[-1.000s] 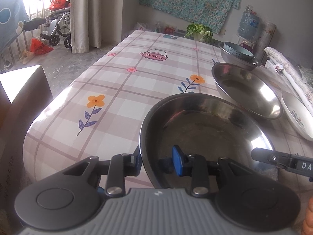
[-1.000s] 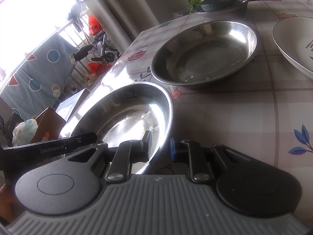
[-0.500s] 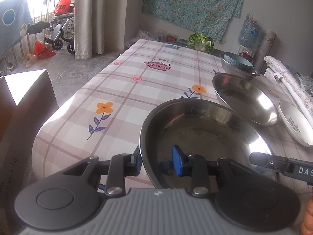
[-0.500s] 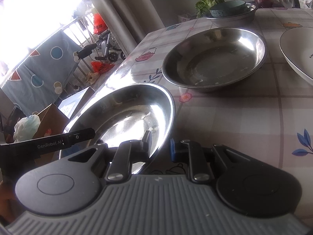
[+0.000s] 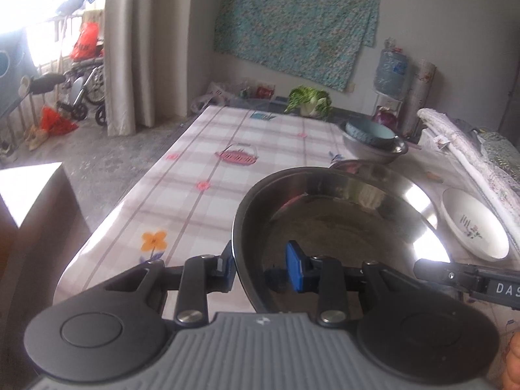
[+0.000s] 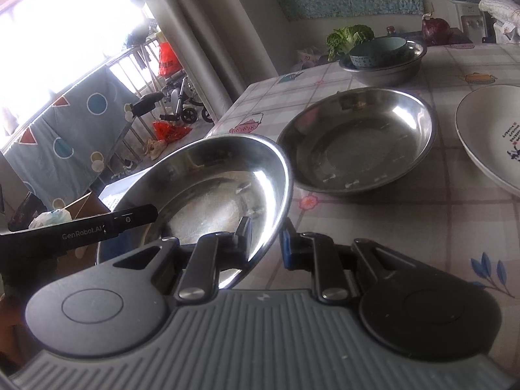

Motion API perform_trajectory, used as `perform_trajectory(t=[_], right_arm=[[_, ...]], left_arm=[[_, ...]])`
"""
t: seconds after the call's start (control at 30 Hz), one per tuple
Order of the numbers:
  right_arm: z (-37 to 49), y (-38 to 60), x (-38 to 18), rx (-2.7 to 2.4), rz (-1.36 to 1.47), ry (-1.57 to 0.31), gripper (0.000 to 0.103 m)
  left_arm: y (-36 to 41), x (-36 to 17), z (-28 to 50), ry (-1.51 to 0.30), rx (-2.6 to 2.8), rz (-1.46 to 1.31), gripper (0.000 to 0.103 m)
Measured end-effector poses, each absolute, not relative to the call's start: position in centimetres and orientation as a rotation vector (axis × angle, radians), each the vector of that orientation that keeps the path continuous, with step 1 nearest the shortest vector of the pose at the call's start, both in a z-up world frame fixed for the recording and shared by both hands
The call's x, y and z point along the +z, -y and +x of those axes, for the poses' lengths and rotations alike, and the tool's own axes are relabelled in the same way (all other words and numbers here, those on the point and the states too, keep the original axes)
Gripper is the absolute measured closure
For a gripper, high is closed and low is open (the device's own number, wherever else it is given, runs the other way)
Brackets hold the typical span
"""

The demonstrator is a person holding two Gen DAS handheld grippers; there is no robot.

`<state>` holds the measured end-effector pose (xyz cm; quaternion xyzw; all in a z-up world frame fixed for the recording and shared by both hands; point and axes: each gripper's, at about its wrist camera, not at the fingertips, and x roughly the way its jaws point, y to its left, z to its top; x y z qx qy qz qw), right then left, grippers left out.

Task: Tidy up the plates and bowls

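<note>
I hold one shiny steel plate (image 5: 341, 214) (image 6: 221, 191) with both grippers, raised above the checked tablecloth (image 5: 211, 169). My left gripper (image 5: 261, 266) is shut on its left rim, one blue pad inside and one outside. On the opposite rim my right gripper (image 6: 265, 237) is shut in the same way. A second steel plate (image 6: 357, 143) lies on the table just beyond. A white patterned plate (image 5: 474, 227) (image 6: 487, 143) sits to its right. Farther back, a blue bowl (image 5: 370, 133) (image 6: 377, 50) rests inside a steel basin (image 5: 386, 151) (image 6: 386, 71).
A cabbage (image 5: 308, 100) and a red onion (image 6: 435, 27) stand at the table's far end. A rolled white cloth (image 5: 471, 159) runs along the right edge. A cardboard box (image 5: 29, 201) stands left of the table, and a wheelchair (image 5: 84, 91) is by the curtain.
Both grippers have risen together with the steel plate, lifting it off the tablecloth. It now hides most of the second steel plate in the left wrist view.
</note>
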<state>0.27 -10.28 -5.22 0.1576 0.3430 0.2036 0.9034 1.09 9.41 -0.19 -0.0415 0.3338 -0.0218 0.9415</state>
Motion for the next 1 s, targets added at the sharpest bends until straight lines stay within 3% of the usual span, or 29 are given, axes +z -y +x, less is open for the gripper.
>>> perform_trajectory(t=[0.57,1.0], right_arm=[[4.2,18.3,-4.4,0.178,0.397,-0.646,0.083],[10.0,19.6,-6.7,0.158,0.414,-0.709,0.079]], left_arm=[[-0.9,0.4,12.4,-0.686,-0.246,-0.015,0.07],[0.0,-2.5,17.6,-0.788,-0.234,-0.037,0.07]])
